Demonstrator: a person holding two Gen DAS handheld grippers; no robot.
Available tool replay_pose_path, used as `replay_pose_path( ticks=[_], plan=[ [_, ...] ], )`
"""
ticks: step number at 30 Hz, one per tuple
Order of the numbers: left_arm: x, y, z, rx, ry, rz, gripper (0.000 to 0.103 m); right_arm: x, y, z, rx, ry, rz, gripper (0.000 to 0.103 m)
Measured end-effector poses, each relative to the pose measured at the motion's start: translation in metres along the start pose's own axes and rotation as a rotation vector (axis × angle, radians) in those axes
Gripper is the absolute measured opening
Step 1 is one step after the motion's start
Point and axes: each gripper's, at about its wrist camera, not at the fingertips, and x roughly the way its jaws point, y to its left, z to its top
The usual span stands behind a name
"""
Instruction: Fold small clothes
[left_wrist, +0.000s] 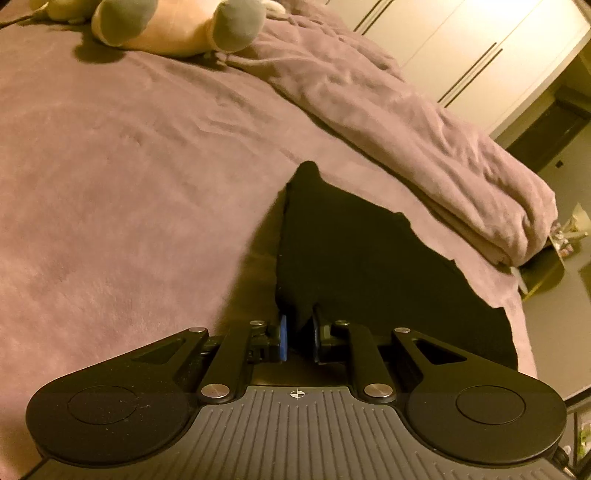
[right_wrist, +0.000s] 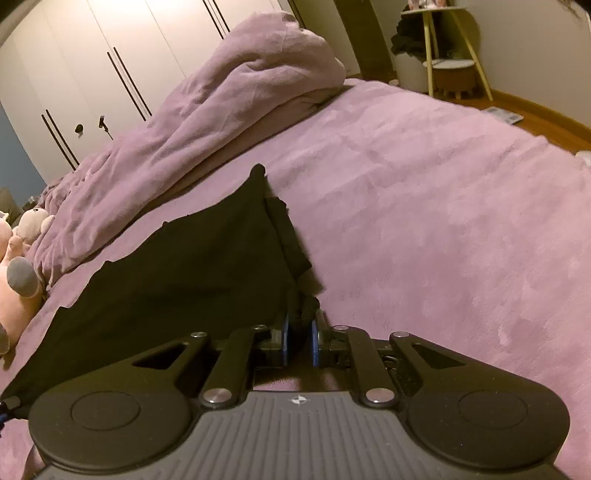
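Left wrist view: left gripper (left_wrist: 298, 338) has its fingers pinched on a black garment (left_wrist: 354, 254) lying on the bed (left_wrist: 110, 184). Right gripper (right_wrist: 300, 341) pinches the opposite corner. Grasping step looks done; next, likely lift both corners and fold over evenly.

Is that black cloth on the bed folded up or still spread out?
Mostly spread: the black cloth lies as one wide sheet on the bed, only its near corners pinched up. Whether it is doubled underneath, cannot tell.
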Motion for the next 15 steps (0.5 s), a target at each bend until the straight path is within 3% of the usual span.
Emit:
replay_pose_path(
  ticks=[7,11,15],
  plan=[
    [0.021,0.014,-0.011,0.025,0.063,0.057,0.018,0.007,0.003,-0.004,-0.055,0.025,-0.058,0.014],
    [0.019,0.023,-0.012,0.013,0.048,0.033,0.036,0.000,0.012,-0.003,-0.144,-0.010,-0.152,0.031],
    [0.023,0.034,-0.008,-0.079,0.058,-0.048,0.055,-0.014,0.034,0.002,-0.243,-0.101,-0.164,0.032]
  ],
)
